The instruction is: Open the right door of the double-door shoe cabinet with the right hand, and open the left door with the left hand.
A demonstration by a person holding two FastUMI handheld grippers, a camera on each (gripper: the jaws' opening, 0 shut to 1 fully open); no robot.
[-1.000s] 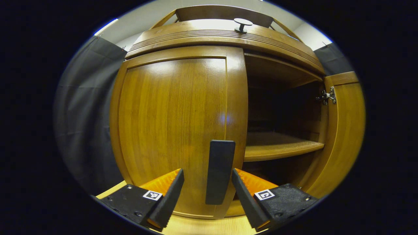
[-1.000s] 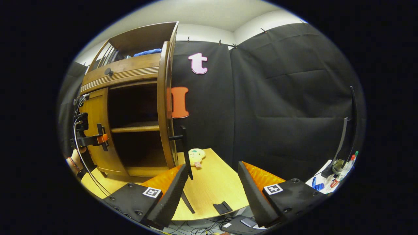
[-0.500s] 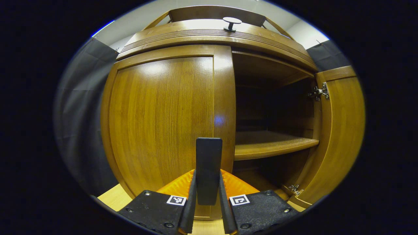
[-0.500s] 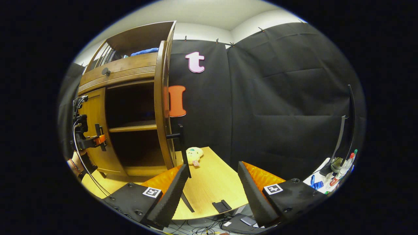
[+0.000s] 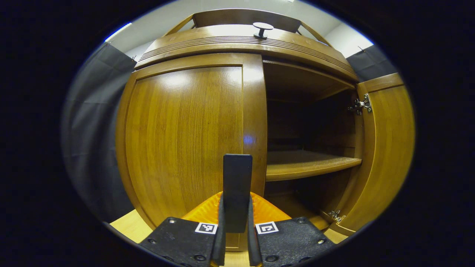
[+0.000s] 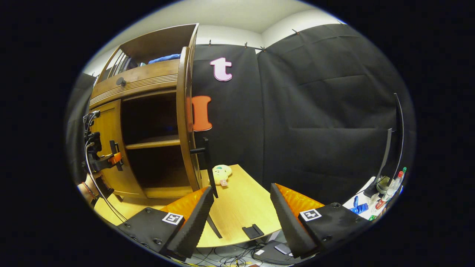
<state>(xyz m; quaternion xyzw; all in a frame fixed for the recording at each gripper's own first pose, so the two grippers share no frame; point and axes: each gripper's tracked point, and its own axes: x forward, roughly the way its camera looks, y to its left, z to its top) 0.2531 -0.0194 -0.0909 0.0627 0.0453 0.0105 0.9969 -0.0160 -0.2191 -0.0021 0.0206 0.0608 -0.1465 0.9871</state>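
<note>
- The shoe cabinet [image 5: 241, 40] stands on a pale wooden table [image 6: 241, 207]. Its right door [image 5: 386, 148] is swung wide, as it was a second ago, and bares a dark inside with one shelf [image 5: 308, 167]. That half of the task looks done.
- The left door [image 5: 185, 137] is shut flush with the cabinet front, no gap at its right edge. It has not moved over the last second, so it is yet to be opened.
- The left door's handle [image 5: 237, 185], a dark upright bar near its right edge, is the one thing whose state has changed. A second ago it stood free between spread fingers; now the left gripper [image 5: 234, 237] is clenched on it, both fingers pressing its lower part. The grasp looks made, so the next move is likely a pull toward the near side, swinging out to the left.
- The right gripper [image 6: 241, 207] hangs released, fingers spread with nothing between them, well apart from the right door's handle [image 6: 206, 163]. It has barely shifted.
</note>
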